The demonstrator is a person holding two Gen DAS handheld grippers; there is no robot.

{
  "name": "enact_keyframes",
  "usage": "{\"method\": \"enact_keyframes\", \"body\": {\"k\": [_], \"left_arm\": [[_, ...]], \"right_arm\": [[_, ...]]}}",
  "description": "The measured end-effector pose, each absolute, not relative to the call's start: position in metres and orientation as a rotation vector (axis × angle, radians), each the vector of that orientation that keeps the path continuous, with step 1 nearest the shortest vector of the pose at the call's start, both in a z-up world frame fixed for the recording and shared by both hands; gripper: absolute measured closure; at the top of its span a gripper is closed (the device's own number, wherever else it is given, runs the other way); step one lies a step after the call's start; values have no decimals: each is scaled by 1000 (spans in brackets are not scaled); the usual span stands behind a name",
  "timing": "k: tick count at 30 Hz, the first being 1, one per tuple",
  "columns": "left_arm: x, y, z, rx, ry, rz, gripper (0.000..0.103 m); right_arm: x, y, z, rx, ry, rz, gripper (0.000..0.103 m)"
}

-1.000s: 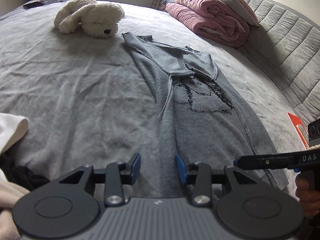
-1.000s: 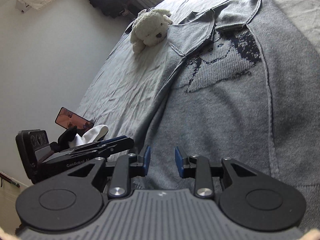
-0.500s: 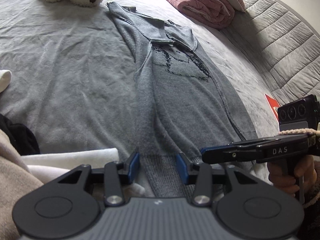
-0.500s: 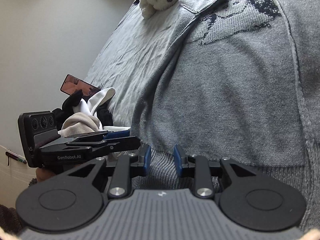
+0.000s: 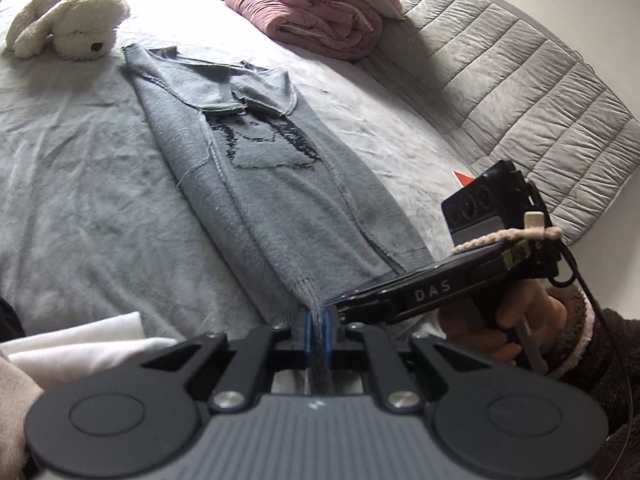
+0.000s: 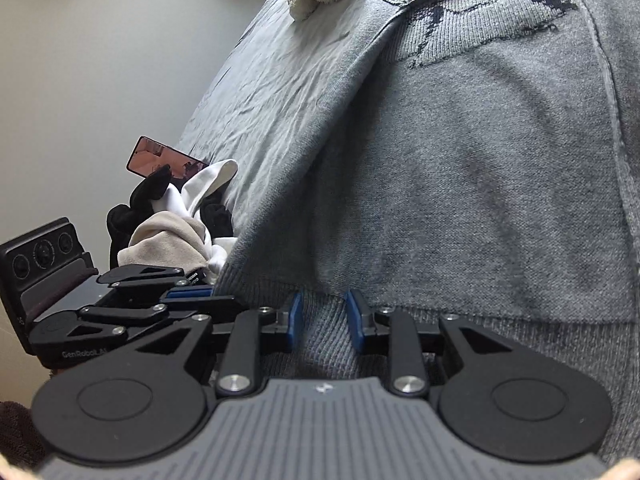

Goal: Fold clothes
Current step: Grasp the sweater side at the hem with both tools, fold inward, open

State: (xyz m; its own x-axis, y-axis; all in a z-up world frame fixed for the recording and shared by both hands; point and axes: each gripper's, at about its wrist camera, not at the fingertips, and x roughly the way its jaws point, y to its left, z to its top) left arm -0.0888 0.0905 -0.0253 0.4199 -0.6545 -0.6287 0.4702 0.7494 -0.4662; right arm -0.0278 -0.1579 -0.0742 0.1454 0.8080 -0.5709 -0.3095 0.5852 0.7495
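Observation:
A grey knit sweater [image 5: 264,184] with a dark animal print lies lengthwise on the grey bed, its sleeves folded in. My left gripper [image 5: 317,326] is shut on the ribbed hem at the sweater's near left corner. My right gripper [image 6: 323,316] is open, its blue pads on either side of the ribbed hem [image 6: 324,344] and low over it. The sweater fills the right wrist view [image 6: 460,160]. The right gripper also shows in the left wrist view [image 5: 420,292], close beside the left one. The left gripper shows in the right wrist view [image 6: 188,292].
A white plush dog [image 5: 68,20] lies at the sweater's far end. Rolled pink bedding [image 5: 320,8] and a quilted grey headboard [image 5: 500,80] are at the right. A pile of white, beige and black clothes [image 6: 172,224] and a phone [image 6: 160,156] lie at the left.
Both grippers moved back to the sweater's near hem. The left gripper closed on the hem. The right gripper stayed open and came down over the hem.

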Motion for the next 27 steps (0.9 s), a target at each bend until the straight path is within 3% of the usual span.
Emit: {"method": "enact_keyframes", "body": {"k": [13,22,27], "left_arm": [[-79,54,-28,-163,904,-768,96],[-84,43,-31,-160,907,-892,82],[-74,57,-33,-200,893,-810,81]], "right_arm": [[-13,-206,-66,750,1143,729,67],[-8,-223,-62,810,1102,640,61],[-11,-218,-56,776,1078,644,61]]}}
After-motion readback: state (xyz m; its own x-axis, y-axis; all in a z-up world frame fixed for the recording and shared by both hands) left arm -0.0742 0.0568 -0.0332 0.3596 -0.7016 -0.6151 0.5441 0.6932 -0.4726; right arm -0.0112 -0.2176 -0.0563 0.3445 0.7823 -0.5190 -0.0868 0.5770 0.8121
